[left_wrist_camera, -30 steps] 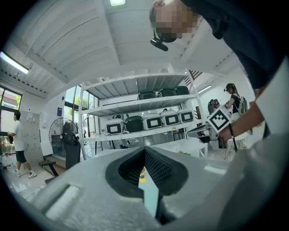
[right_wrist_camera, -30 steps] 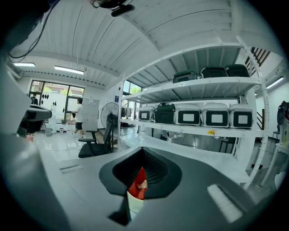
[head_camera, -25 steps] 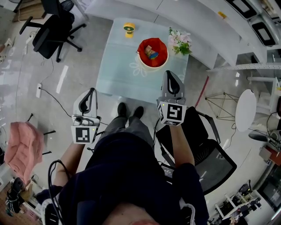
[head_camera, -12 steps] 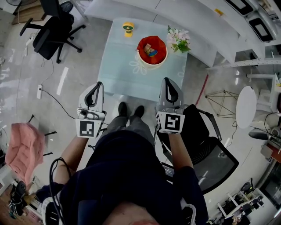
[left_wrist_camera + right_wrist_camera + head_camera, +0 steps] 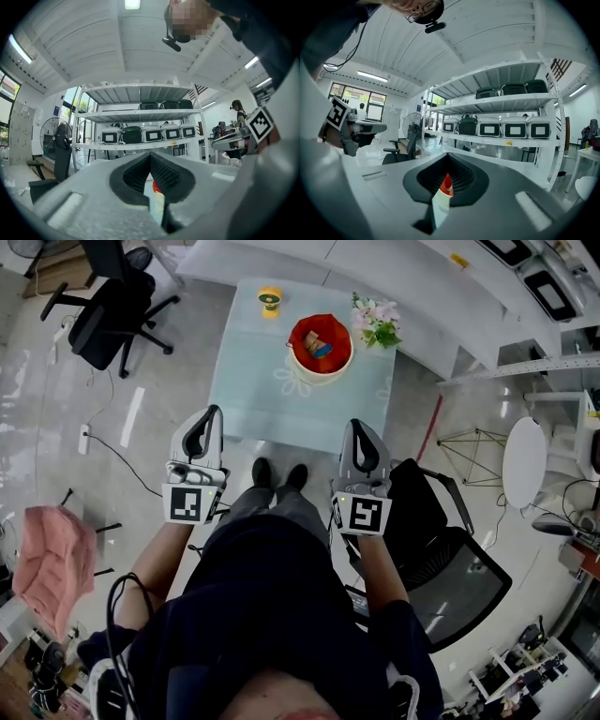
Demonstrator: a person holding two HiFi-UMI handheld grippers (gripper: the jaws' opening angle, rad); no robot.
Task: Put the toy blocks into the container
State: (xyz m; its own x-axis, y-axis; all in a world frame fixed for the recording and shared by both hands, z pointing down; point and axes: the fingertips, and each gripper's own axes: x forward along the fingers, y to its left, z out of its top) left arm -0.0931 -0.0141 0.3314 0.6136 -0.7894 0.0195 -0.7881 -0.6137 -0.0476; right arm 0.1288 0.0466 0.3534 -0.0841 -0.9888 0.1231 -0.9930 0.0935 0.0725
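Grey polished floor and a pale glass table (image 5: 251, 390) fill the head view, with white shelving beyond in both gripper views.

**Grippers.** You hold the left gripper (image 5: 212, 412) and the right gripper (image 5: 357, 424) level at waist height. Both are on your side of the table's near edge, one to either side of your feet. In each gripper view the jaws meet at the tips with nothing between the pads. Both are closed and empty.

**Task things.** The container (image 5: 341, 335) stands on the far half of the table, well ahead of both grippers. The blocks (image 5: 316, 345) lie inside it, and no loose block shows on the glass. Flowers (image 5: 373, 322) stand just right of the container. A yellow toy (image 5: 271, 301) sits further off, towards the far left corner.

**Key relation.** The container lies ahead and slightly left of the right gripper, and ahead and well to the right of the left gripper. Your right hand is therefore the nearer one. Through the slot below each pair of closed jaws a red sliver of the container shows, so both grippers point roughly at it. The container is round and the heaped blocks offer no clear long axis from here.

**Judgement.** The task looks complete or nearly so, with both grippers clear of the table.
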